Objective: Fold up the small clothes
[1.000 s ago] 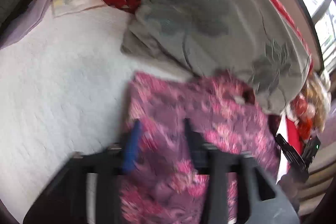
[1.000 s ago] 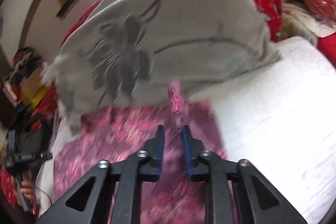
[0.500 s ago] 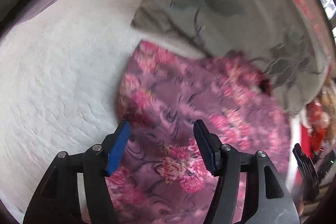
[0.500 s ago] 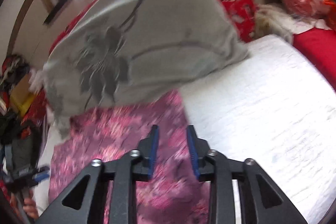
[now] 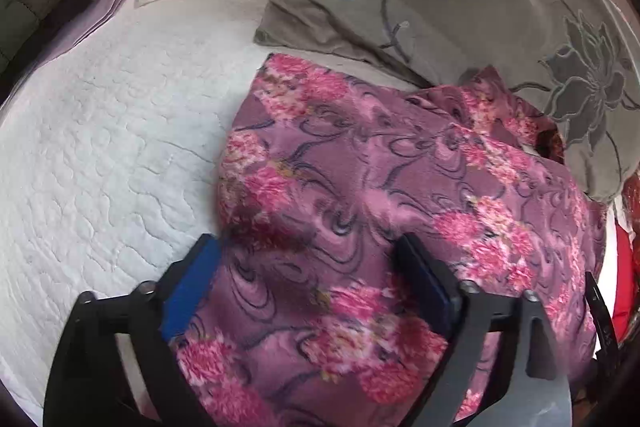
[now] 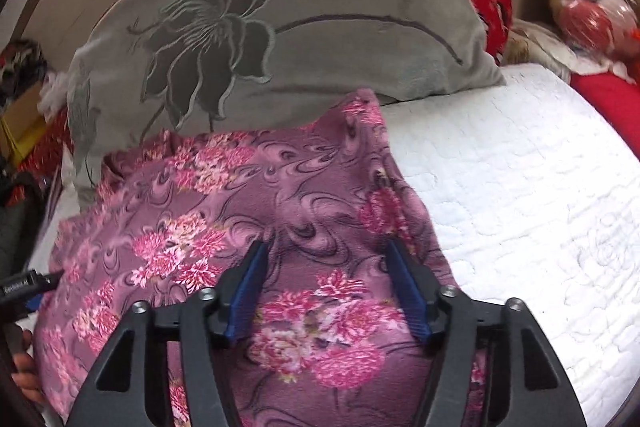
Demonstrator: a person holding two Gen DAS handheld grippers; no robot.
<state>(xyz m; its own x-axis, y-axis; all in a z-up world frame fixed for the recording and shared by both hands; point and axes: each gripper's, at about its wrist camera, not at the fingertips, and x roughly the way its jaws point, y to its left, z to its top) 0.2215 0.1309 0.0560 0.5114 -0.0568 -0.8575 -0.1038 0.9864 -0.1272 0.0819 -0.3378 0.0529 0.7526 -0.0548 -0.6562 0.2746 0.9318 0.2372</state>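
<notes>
The floral garment [image 5: 360,187] lies directly beneath both spread-jawed, empty grippers (left gripper [image 5: 308,255] over one edge, right gripper [image 6: 326,259] over the opposite).

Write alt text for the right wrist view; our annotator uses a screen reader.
The open right gripper hovers over a purple floral fleece garment lying on a white quilted bed. A grey flower-print pillow lies behind it.

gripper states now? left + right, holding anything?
Left tool: open, holding nothing, over the floral garment.
Right tool: open, holding nothing, over the same garment.
</notes>
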